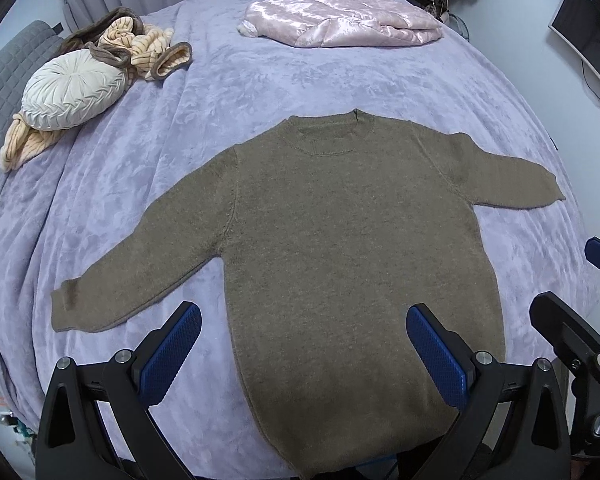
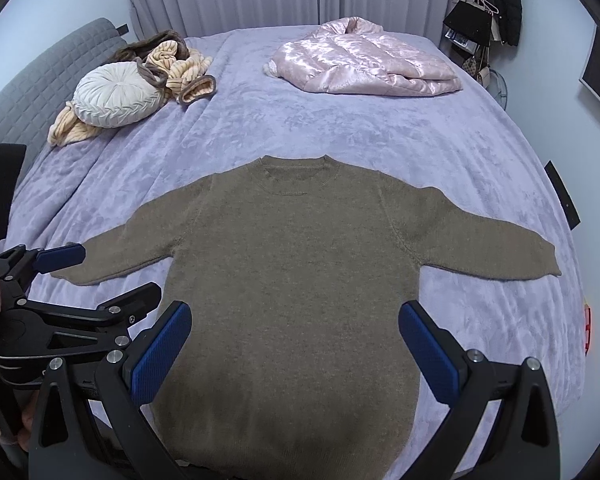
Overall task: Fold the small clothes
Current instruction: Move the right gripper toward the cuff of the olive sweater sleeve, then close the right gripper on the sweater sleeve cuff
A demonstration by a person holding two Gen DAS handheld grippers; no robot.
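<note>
Olive-brown knitted wool, that is what fills the middle of both views: a small olive-brown crew-neck sweater (image 1: 340, 256) (image 2: 300, 280) is laid flat, front up, on the lilac plush bedspread (image 1: 228, 92) (image 2: 372, 132). Its hem is cut off at the bottom edge of both views, hidden behind the black gripper frames, so the lowest edge cannot be made out. The long axis is seen running from the hem near the cameras to the neckline, which points away toward the pale curtains. Both sleeves are spread out sideways and slightly downward.

The left gripper (image 1: 304, 344) is held wide open above the lower left of the body, nothing between its blue pads (image 1: 172, 352). The right gripper (image 2: 296, 344) is likewise spread wide and empty over the lower body; its blue pads (image 2: 428, 348) are clear of the knit.

Farther back, a shiny pink quilted jacket (image 1: 340, 12) (image 2: 364, 60) is seen, partly crumpled.
</note>
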